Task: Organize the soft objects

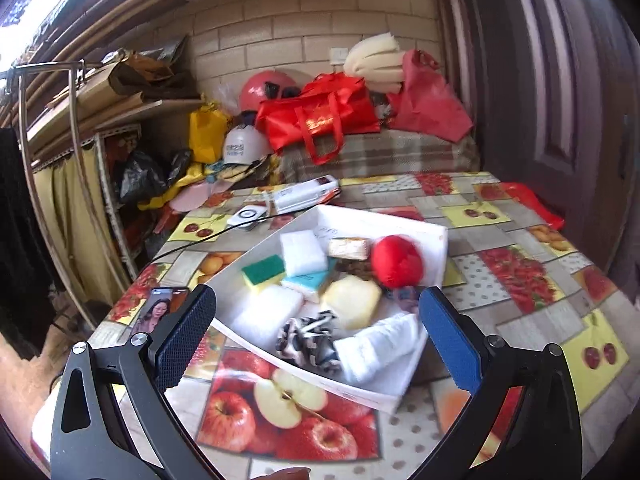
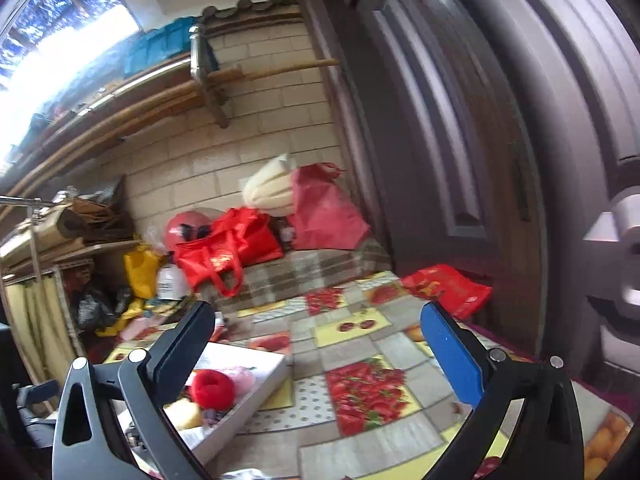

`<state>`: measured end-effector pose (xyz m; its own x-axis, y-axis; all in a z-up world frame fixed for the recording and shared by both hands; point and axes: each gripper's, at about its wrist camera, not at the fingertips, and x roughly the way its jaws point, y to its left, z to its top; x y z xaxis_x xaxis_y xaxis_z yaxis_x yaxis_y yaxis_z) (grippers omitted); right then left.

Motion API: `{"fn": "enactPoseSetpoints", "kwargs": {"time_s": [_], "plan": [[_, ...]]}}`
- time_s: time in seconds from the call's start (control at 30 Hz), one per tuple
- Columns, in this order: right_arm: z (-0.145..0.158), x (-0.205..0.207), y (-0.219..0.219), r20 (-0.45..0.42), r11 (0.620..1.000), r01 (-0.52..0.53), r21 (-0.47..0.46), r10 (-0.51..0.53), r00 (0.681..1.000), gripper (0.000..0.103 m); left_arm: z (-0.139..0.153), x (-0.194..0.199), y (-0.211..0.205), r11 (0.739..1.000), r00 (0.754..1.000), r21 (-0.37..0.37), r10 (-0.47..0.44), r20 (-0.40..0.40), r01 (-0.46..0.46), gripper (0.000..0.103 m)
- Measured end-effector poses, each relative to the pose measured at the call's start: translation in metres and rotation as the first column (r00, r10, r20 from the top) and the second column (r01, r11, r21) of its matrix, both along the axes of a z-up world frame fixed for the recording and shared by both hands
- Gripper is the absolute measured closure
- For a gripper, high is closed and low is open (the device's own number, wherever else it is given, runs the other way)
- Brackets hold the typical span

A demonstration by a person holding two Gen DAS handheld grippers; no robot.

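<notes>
Soft objects sit piled in white tray (image 1: 434, 236); I'd drop left gripper (image 1: 318, 322), fingers wide apart and empty, onto zebra cloth (image 1: 308, 334); right gripper (image 2: 316, 344) also spread, idle.

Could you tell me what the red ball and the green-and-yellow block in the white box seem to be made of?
The round red ball looks like plush or knitted fabric: matte, with a puckered fold and no gloss. The green-and-yellow rectangular block appears to be a kitchen sponge: a rough green scouring layer on porous yellow foam. The shallow white box seems to be thin cardboard, judging by its folded walls.
</notes>
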<state>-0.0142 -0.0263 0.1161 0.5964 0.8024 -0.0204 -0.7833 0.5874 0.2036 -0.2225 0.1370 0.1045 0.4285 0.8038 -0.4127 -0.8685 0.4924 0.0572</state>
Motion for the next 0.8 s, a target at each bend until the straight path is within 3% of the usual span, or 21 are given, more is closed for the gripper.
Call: {"fn": "enactPoseSetpoints", "kwargs": {"time_s": [0.23,0.43,0.57,0.8], "plan": [[-0.001,0.003,-0.02,-0.018,0.998,-0.026,0.05,0.027,0.999,0.0,0.02,-0.005,-0.032,0.998,0.999,0.054,-0.03,0.03,0.028,0.001],[0.001,-0.001,-0.034,0.025,0.996,-0.025,0.08,0.023,0.999,0.0,0.032,-0.013,-0.037,1.0,0.996,-0.008,-0.009,0.093,0.009,0.001],[0.005,-0.001,-0.044,0.028,0.995,-0.021,0.096,0.018,0.999,0.0,0.036,-0.017,-0.041,0.999,0.995,-0.013,0.051,0.084,-0.05,0.001],[0.011,0.0,-0.057,0.023,0.991,-0.006,0.137,0.003,1.0,0.0,0.033,-0.013,-0.05,0.999,0.998,-0.033,0.03,0.061,-0.028,0.001]]}}
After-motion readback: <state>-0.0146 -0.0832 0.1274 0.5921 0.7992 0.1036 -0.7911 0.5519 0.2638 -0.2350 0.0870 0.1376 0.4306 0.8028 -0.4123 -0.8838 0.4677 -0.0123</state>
